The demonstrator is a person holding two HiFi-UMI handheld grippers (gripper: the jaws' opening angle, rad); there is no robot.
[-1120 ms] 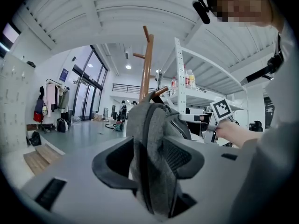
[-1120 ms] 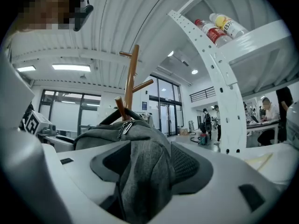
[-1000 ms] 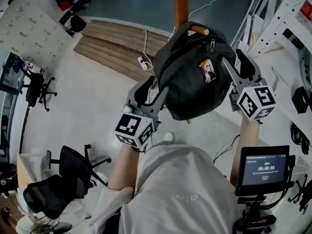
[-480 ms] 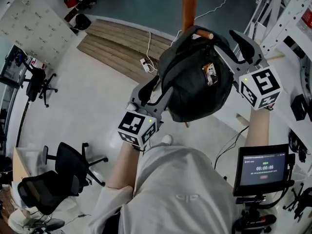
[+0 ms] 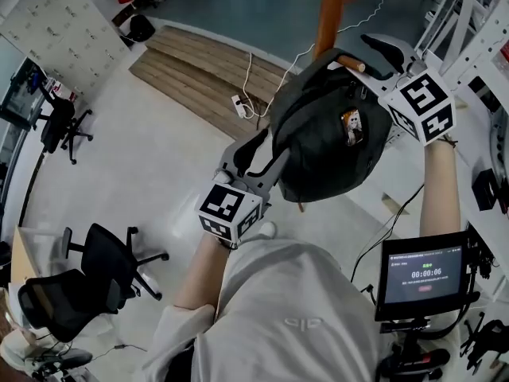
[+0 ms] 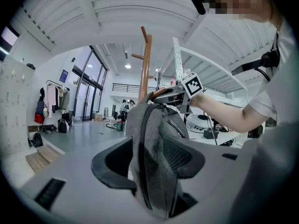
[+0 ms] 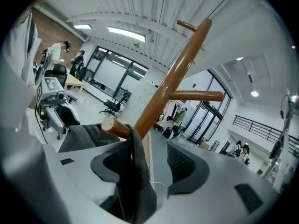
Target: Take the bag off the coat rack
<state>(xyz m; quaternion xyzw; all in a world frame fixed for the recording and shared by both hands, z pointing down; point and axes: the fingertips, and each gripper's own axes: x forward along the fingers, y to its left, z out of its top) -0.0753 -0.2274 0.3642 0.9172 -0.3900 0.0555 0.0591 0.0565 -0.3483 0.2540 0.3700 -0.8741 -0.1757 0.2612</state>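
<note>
Gripping the lower edge of the backpack (image 5: 330, 146), the left gripper (image 6: 150, 164) sits at the bag's 7 o'clock in the head view, its jaws clenched on the grey fabric that fills the space between them. The backpack hangs just ahead of the person's chest, suspended by its top strap (image 7: 133, 148) from a wooden peg (image 7: 114, 126) at its 12 o'clock. The right gripper (image 7: 152, 169) is at the bag's 2 o'clock, jaws released: the strap passes between them and lies against one jaw, with a clear gap to the other. Behind the peg rises the coat rack (image 7: 180, 69), an orange-brown pole with further pegs higher up. Handling assessment: the shell is soft woven fabric that will fold and sag, and the rounded body suggests moderate weight. Recommended hold: close on the strap just beside the peg, support the underside, then lift the strap up and off the peg tip.
</note>
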